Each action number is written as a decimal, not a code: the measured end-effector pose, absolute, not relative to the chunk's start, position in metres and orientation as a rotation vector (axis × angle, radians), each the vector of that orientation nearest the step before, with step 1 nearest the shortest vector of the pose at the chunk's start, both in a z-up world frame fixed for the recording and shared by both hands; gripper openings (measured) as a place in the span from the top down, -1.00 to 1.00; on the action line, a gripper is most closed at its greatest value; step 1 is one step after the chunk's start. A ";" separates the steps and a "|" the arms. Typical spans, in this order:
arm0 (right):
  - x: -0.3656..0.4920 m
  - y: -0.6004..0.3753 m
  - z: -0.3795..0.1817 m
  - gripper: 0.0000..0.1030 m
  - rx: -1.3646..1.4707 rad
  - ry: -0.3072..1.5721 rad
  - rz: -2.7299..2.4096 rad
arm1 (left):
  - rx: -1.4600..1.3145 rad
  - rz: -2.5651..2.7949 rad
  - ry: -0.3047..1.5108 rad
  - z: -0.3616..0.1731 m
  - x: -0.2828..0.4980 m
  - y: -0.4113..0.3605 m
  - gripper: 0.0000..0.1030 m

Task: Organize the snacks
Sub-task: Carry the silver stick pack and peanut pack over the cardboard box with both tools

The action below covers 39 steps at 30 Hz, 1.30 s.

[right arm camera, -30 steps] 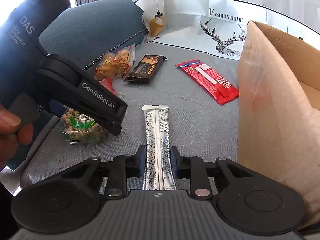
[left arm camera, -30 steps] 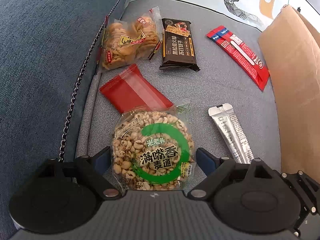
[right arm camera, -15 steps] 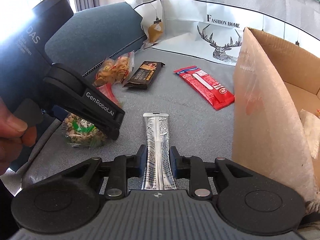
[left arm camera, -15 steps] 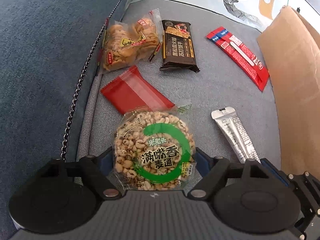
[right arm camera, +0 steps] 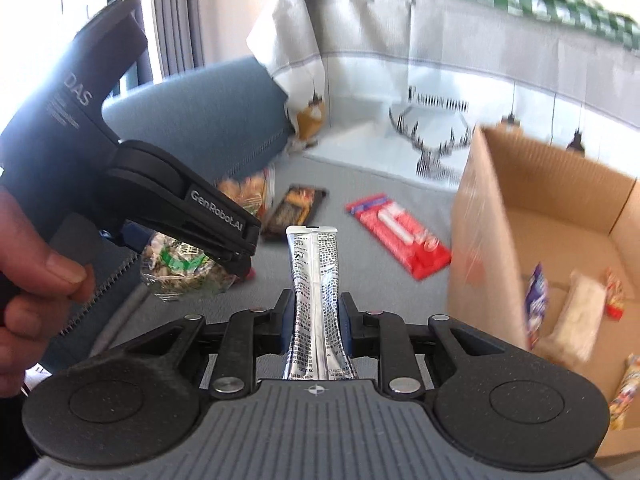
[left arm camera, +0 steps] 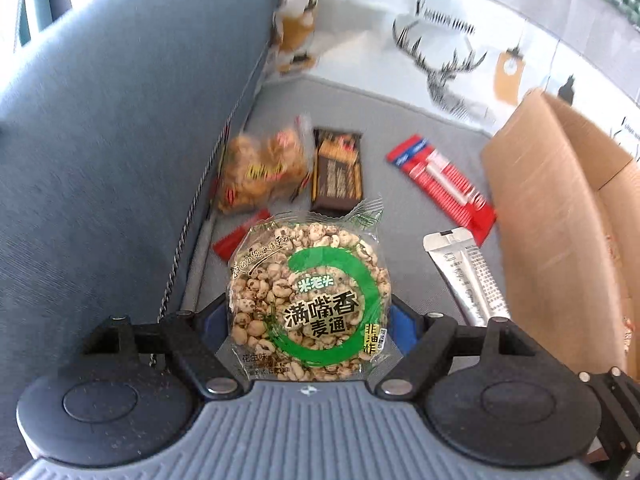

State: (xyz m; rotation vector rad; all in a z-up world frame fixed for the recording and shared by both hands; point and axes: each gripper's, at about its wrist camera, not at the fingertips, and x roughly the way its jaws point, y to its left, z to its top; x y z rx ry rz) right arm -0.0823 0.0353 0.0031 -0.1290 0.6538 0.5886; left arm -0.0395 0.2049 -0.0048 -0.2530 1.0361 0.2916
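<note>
- Left gripper (left arm camera: 310, 316): jaws clamped on the round puffed-grain pack (left arm camera: 308, 304), held clear of the sofa seat (left arm camera: 400, 248).
- Seat, behind: cracker bag (left arm camera: 260, 172), dark bar (left arm camera: 336, 172), red pack (left arm camera: 440, 184).
- Right gripper (right arm camera: 316, 316): jaws pinching the silver sachet (right arm camera: 314, 280), raised.
- Far right: open cardboard box (right arm camera: 480, 240) containing snacks.

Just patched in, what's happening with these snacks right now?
A person is clearing snacks off a grey sofa with a gripper in each hand. The left gripper is clamped on a round puffed-grain pack, and the right gripper is pinching a silver stick sachet; both are off the cushion. A cardboard box on the right already holds several packets. A cracker bag, a dark bar and a red packet remain on the sofa.
</note>
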 end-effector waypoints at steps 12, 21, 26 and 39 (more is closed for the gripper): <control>-0.086 -0.002 0.046 0.53 -0.069 0.522 0.551 | -0.240 0.287 0.862 0.027 -0.042 0.190 -0.61; -0.078 -0.031 0.057 0.53 -0.022 0.468 0.509 | -0.244 0.279 0.757 0.041 -0.036 0.178 -0.61; -0.073 -0.047 0.061 0.53 -0.010 0.453 0.494 | -0.221 0.266 0.695 0.049 -0.032 0.164 -0.61; -0.061 -0.101 0.070 0.53 0.042 0.413 0.421 | -0.143 0.164 0.537 0.067 -0.021 0.110 -0.61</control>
